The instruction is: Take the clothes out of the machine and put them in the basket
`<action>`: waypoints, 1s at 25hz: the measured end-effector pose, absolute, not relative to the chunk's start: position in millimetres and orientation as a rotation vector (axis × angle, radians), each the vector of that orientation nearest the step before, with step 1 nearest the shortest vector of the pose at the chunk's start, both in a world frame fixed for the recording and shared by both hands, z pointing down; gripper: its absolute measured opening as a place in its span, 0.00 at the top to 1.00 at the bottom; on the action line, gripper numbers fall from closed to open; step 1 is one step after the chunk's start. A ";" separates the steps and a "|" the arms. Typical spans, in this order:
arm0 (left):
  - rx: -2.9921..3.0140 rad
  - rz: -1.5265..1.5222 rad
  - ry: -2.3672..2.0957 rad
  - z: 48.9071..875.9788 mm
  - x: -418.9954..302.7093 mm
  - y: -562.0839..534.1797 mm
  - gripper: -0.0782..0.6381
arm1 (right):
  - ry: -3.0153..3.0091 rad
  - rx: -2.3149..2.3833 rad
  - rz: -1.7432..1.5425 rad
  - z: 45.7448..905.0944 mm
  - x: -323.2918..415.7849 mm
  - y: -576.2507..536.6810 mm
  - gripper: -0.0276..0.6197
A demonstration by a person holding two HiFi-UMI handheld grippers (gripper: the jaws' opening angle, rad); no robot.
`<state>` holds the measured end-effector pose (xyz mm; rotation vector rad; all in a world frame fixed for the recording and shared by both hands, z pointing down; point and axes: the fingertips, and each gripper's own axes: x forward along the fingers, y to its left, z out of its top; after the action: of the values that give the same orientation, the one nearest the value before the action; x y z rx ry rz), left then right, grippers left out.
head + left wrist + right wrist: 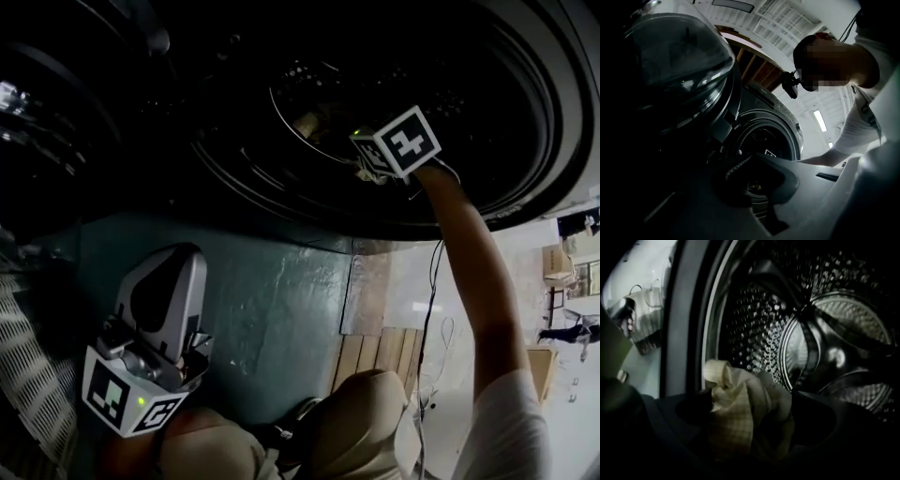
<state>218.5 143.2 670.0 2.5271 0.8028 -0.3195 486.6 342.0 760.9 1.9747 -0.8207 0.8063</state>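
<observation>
I'm early in this job, by my reading. In the right gripper view, the right gripper is inside the machine, its tongs spread wide. A pale checked cloth is bunched between them, lying at 6 o'clock against the perforated drum. It's dark in there, so I can only judge that the pads bracket the cloth without pinching it yet. That makes this a reach, not a lift.

In the head view, that arm stretches up to 1 o'clock. My left gripper hangs at 7 o'clock, outside the door, tongs together and carrying nothing.

The basket shows only as a strip of white lattice wall at 8 o'clock, well apart from the drum. Its inside is out of frame, so I can't count what has gone in.

Still to do: close on this cloth, draw it out past the door rim and carry it across to the basket.
</observation>
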 end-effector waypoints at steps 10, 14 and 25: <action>2.650 -0.319 0.868 667.2 193.5 146.6 0.87 | -0.697 1.861 1.010 823.5 537.4 365.1 0.12; 2.675 -0.305 0.848 667.9 189.0 138.3 0.87 | -0.659 1.762 1.045 843.1 542.1 371.6 0.13; 2.706 -0.319 0.856 662.4 177.1 140.4 0.87 | -0.454 1.574 0.890 841.7 548.3 377.8 0.58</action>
<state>177.1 140.4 662.4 2.7064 0.8556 -0.3190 548.3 377.8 841.7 1.5738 -0.4539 0.8902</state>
